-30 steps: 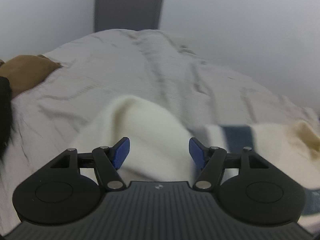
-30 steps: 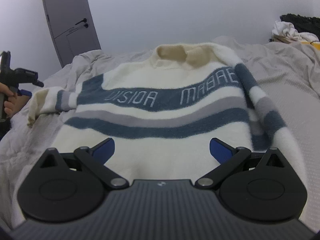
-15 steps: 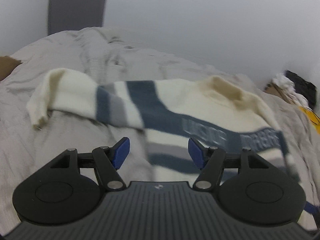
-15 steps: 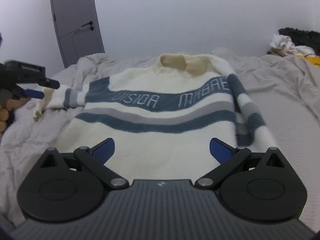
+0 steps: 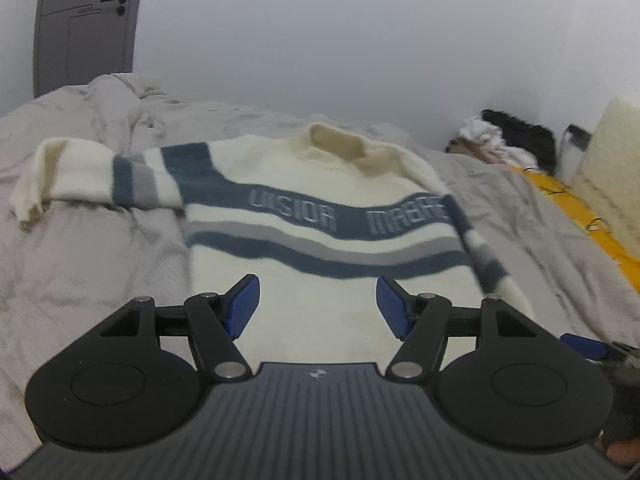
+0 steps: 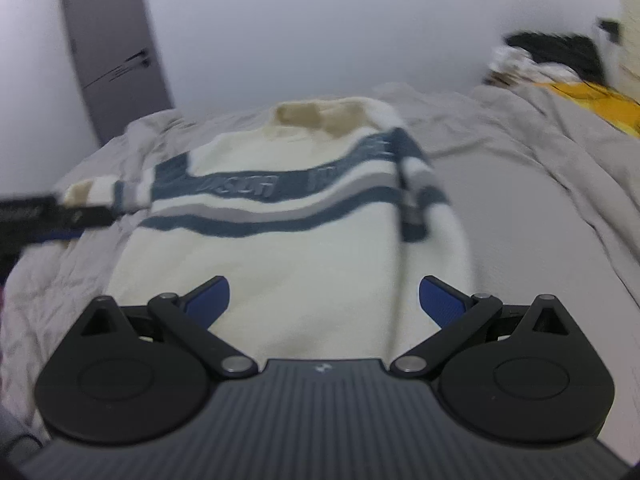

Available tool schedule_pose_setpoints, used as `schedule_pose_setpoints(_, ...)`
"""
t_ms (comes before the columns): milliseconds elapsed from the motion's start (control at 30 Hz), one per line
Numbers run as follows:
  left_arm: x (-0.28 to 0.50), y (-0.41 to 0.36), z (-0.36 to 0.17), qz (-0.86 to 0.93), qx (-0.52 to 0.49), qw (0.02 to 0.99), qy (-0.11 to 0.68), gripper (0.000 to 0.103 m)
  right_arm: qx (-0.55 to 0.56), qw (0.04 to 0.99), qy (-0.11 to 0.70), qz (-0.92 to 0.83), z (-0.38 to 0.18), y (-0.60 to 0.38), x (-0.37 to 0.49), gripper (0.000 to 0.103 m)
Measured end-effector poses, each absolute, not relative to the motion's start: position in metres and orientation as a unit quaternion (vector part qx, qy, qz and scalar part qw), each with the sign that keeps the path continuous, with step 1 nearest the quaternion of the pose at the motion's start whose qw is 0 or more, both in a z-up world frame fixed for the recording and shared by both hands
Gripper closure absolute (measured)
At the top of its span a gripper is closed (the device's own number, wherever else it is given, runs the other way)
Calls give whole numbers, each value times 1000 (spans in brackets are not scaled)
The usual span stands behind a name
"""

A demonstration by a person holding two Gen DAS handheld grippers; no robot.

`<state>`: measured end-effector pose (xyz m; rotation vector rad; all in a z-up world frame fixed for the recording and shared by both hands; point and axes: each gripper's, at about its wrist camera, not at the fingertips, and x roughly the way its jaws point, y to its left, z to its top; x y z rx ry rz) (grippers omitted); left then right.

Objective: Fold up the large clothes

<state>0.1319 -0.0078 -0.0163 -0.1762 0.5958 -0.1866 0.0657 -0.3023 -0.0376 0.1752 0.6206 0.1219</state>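
Note:
A cream sweater [image 5: 320,264] with blue and grey stripes lies flat, front up, on the bed; it also shows in the right wrist view [image 6: 280,248]. Its left sleeve [image 5: 100,176] stretches out sideways. Its right sleeve [image 6: 416,208] is folded down along the body. My left gripper [image 5: 318,306] is open and empty above the sweater's lower body. My right gripper [image 6: 324,300] is open and empty above the hem area. The left gripper also shows, blurred, at the left edge of the right wrist view [image 6: 48,212].
The grey bedsheet [image 5: 80,264] is wrinkled all around the sweater. A pile of clothes [image 5: 504,140] and a yellow cloth [image 5: 580,216] lie at the far right. A grey door [image 5: 84,24] stands in the back left wall.
The left gripper has swung right from the left sleeve cuff and now faces the whole sweater. The right gripper has shifted and tilted slightly. Both stayed open.

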Motion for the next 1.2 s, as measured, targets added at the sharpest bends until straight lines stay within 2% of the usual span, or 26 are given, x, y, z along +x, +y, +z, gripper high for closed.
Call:
schedule_pose_setpoints(300, 126, 3, -45, -105, -114, 942, 298, 34, 196, 920, 339, -37, -56, -344, 71, 1)
schedule_pose_setpoints(467, 133, 6, -57, -108, -130, 936, 308, 34, 241, 898, 356, -97, -72, -362, 77, 8)
schedule_pose_setpoints(533, 136, 5, -59, -109, -132, 935, 309, 34, 271, 879, 382, -91, -85, -367, 82, 42)
schedule_pose_setpoints(600, 138, 6, -60, -110, -136, 934, 310, 34, 298, 856, 414, -89, -100, -369, 88, 40)
schedule_pose_setpoints(667, 138, 7, -61, -109, -141, 934, 309, 34, 318, 838, 433, -94, -113, -369, 91, 49)
schedule_pose_setpoints(733, 139, 9, -62, -105, -145, 934, 309, 34, 311, 839, 436, -95, -116, -365, 94, 66)
schedule_pose_setpoints(833, 139, 14, -61, -100, -158, 933, 307, 34, 298, 846, 435, -83, -108, -360, 96, 84)
schedule_pose_setpoints(900, 137, 19, -61, -96, -167, 933, 303, 34, 286, 851, 432, -78, -98, -359, 98, 91)
schedule_pose_setpoints(1033, 136, 28, -61, -89, -182, 932, 302, 34, 269, 862, 426, -60, -66, -375, 110, 93)
schedule_pose_setpoints(1200, 142, 37, -64, -79, -206, 925, 309, 34, 198, 895, 393, -73, 2, -414, 141, 93)
